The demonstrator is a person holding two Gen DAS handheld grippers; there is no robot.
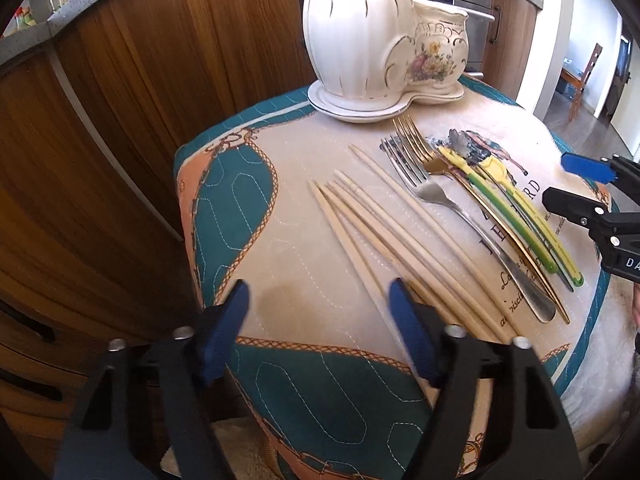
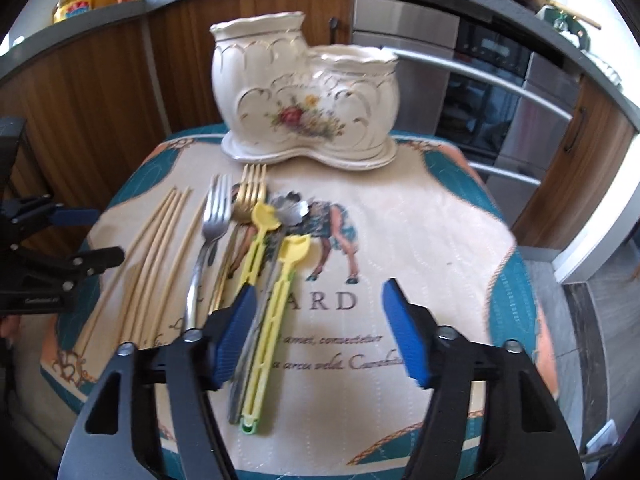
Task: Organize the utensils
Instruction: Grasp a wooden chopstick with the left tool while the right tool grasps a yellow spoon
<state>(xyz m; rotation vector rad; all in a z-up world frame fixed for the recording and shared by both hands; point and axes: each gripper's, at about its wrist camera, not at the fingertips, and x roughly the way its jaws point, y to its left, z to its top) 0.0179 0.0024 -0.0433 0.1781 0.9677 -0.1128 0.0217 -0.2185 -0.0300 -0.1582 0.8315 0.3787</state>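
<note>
A cream ceramic holder (image 1: pixel 360 36) with two cups, tall and short, stands at the far edge of a quilted cloth; it also shows in the right wrist view (image 2: pixel 304 100). Several wooden chopsticks (image 1: pixel 384 232) (image 2: pixel 156 264) lie on the cloth. Beside them lie a silver fork (image 1: pixel 448 208) (image 2: pixel 210 236), a gold fork (image 1: pixel 420 148) (image 2: pixel 248 196) and yellow and green plastic utensils (image 1: pixel 520 216) (image 2: pixel 272 304). My left gripper (image 1: pixel 320 304) is open above the chopsticks' near ends. My right gripper (image 2: pixel 320 304) is open, its left finger over the plastic utensils.
The quilted cloth (image 1: pixel 248 208) covers a small round table. Wooden cabinets (image 1: pixel 120 100) stand behind it, with an oven (image 2: pixel 492 92) at the right. The right gripper's arm (image 1: pixel 600 208) shows at the right edge of the left view.
</note>
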